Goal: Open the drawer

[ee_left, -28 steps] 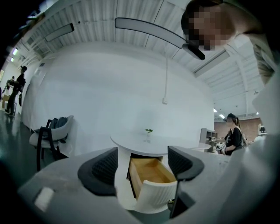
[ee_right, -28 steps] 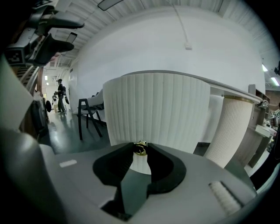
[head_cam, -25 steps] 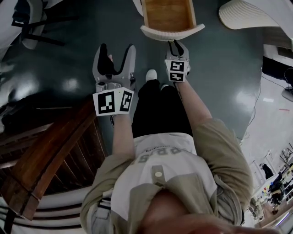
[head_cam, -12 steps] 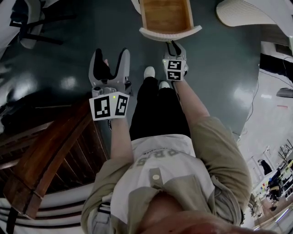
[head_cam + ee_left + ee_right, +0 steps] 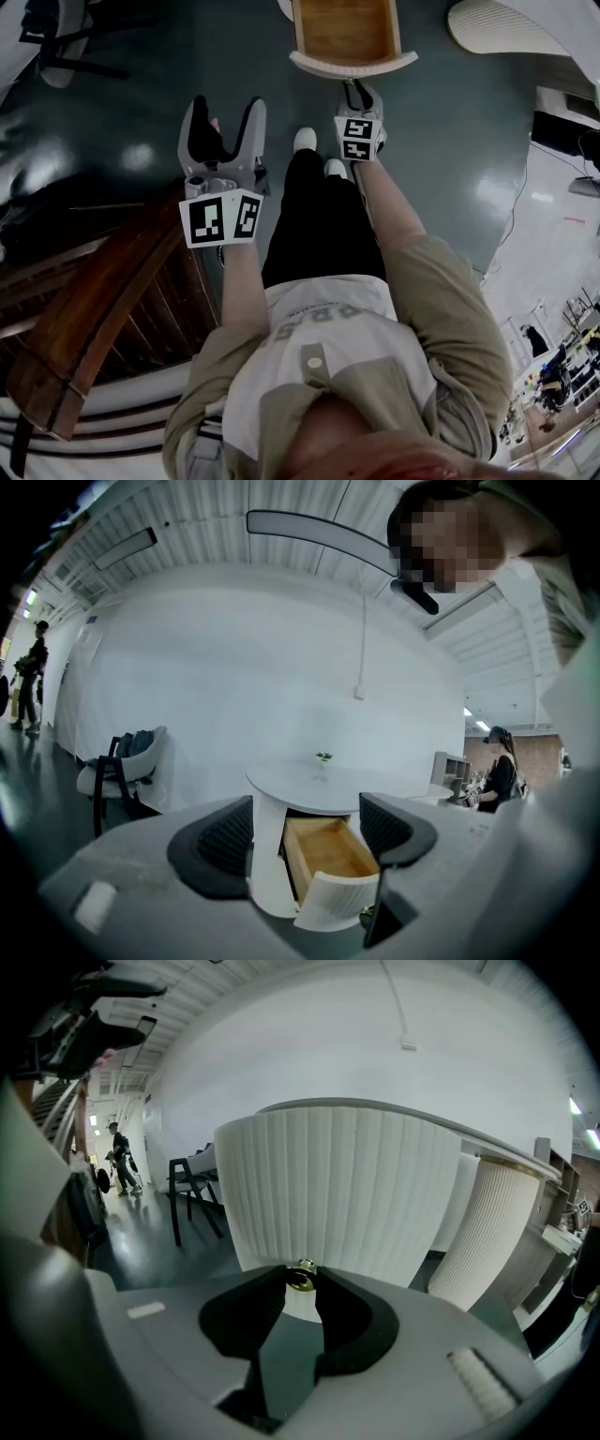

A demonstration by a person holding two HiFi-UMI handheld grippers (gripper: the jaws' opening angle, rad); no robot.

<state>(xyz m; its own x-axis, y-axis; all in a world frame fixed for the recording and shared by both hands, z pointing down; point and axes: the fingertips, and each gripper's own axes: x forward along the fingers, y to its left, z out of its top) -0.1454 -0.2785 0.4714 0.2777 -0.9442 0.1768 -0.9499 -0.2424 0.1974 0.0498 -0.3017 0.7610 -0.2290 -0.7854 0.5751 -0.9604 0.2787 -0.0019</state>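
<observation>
Dark floor [image 5: 122, 122] lies open left of the pulled-out drawer [image 5: 344, 33]. Wooden staircase [image 5: 103, 309] close on the left hand-held gripper's [image 5: 225, 105] outer side. Chair [image 5: 127, 766] well apart, far left.

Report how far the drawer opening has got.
Done: the drawer stands pulled well out of the round white table, its wooden inside showing. In hand: the right gripper is clamped on the small brass knob of the drawer's ribbed front. The left gripper is open and empty, held aside. Left: probably only letting go of the knob, unless a fuller pull is wanted.
</observation>
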